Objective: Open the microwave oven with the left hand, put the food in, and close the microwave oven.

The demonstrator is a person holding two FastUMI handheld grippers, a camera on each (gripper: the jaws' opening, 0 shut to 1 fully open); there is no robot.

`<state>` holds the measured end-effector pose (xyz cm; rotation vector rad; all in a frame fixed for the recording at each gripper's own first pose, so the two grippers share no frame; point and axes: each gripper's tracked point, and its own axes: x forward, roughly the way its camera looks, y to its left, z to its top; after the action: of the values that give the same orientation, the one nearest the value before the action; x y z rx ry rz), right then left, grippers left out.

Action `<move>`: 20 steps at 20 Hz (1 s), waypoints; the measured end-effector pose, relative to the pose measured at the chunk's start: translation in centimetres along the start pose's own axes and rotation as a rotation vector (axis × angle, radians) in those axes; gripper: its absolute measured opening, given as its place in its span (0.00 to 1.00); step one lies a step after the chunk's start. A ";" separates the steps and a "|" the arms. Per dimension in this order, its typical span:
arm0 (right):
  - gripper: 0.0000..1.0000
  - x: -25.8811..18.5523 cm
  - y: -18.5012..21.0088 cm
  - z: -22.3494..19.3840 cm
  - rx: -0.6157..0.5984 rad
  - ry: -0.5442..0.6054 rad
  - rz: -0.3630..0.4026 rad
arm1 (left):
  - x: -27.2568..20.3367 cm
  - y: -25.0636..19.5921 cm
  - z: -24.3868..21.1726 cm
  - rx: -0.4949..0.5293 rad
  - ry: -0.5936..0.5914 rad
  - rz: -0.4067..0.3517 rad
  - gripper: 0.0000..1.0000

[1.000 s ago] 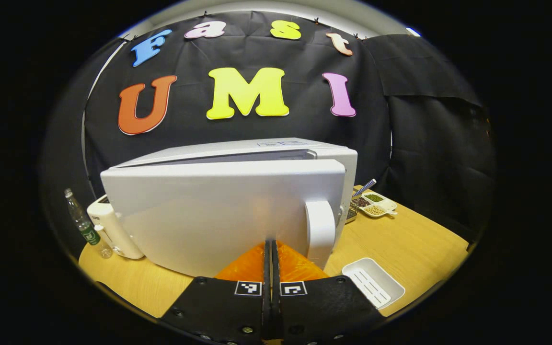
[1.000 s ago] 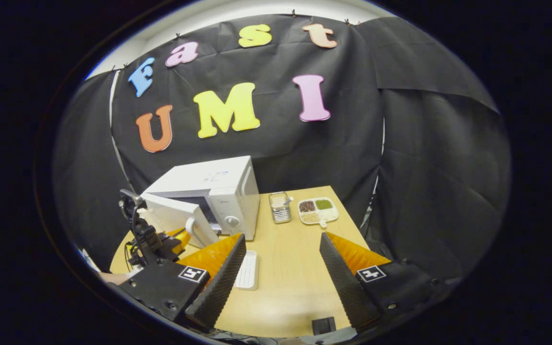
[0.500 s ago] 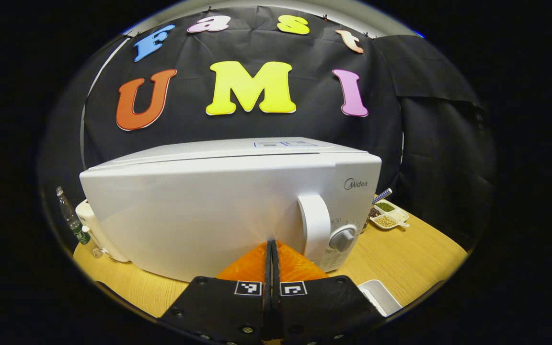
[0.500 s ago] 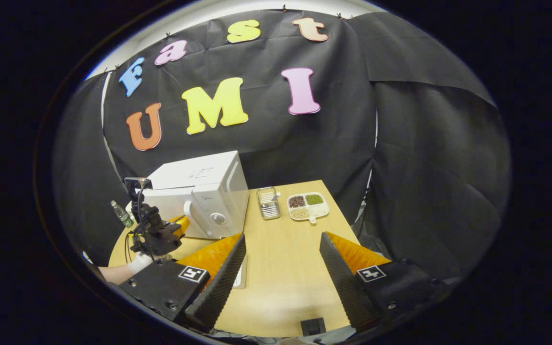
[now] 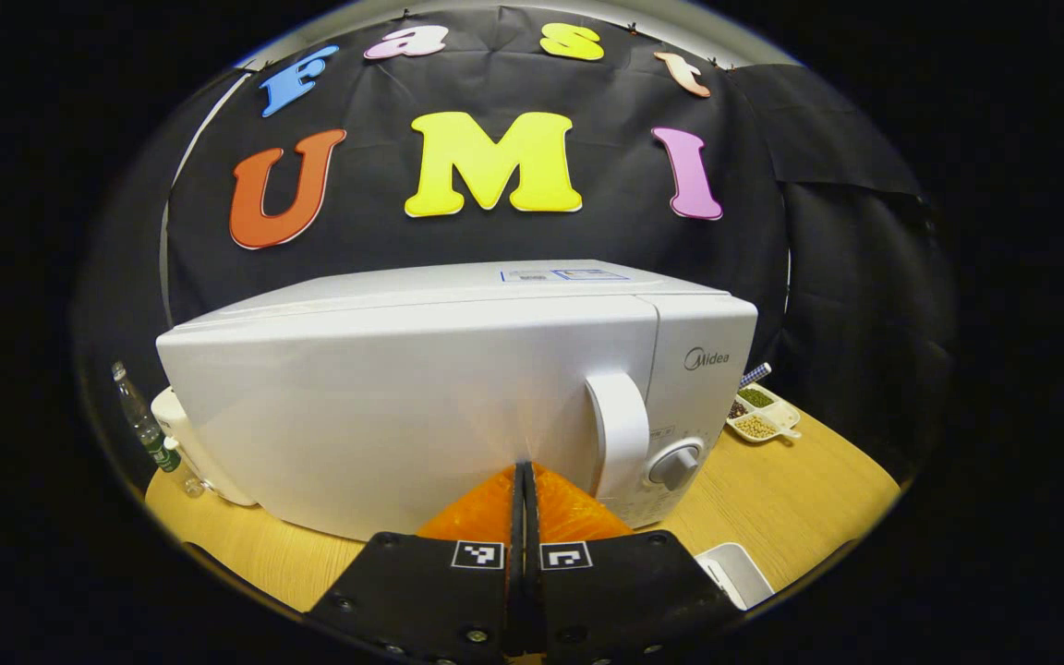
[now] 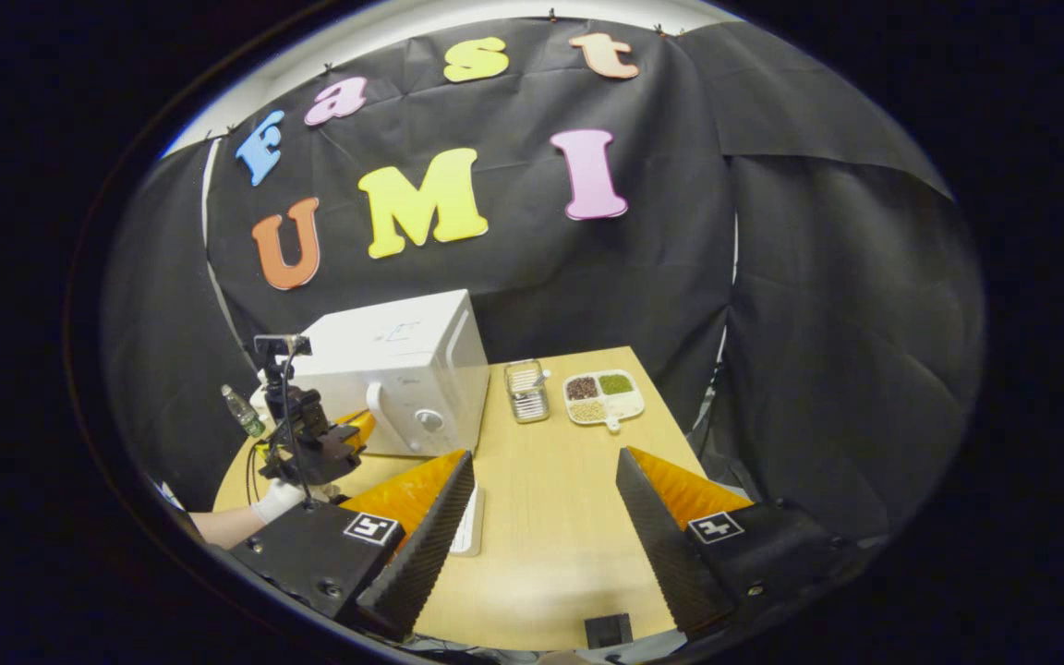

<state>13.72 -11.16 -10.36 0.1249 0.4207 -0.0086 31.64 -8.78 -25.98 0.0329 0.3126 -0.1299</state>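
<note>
White microwave oven (image 5: 458,388) on the worktop (image 6: 550,517), door flush – rigid, likely heavy; best taken by its vertical handle (image 5: 620,434). Left gripper (image 5: 523,480) against the door, jaws pressed together, empty. Right gripper (image 6: 541,526) well apart – jaws wide, holding nothing.

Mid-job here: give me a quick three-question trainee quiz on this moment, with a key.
1. True or false: the microwave oven door stands open.
2. Which gripper has its fingers spread: the left gripper or the right gripper?
3. What lies right of the metal basket in the right gripper view: A) a bottle, B) the divided dish of beans, C) a cup?

Key: 1 false, the door is flush; 2 right gripper; 3 B.
</note>
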 end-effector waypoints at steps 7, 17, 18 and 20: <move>0.99 -0.3 0.5 -0.9 -0.018 0.006 0.016 | -2.4 3.4 -1.7 0.088 0.058 0.124 0.95; 0.99 -3.6 4.3 -2.0 -0.123 -0.073 -0.001 | -16.7 2.6 5.6 0.085 -0.094 0.027 0.95; 0.99 -4.4 5.3 -2.1 -0.136 -0.090 0.003 | -18.9 3.1 6.6 0.085 -0.119 0.024 0.95; 0.99 -5.6 7.0 -2.1 -0.176 -0.118 -0.001 | -22.8 4.4 8.3 0.075 -0.157 0.028 0.96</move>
<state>7.99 -4.06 -9.19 -0.0486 0.3018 0.0202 13.27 -2.05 -10.99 0.1004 0.1504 -0.1158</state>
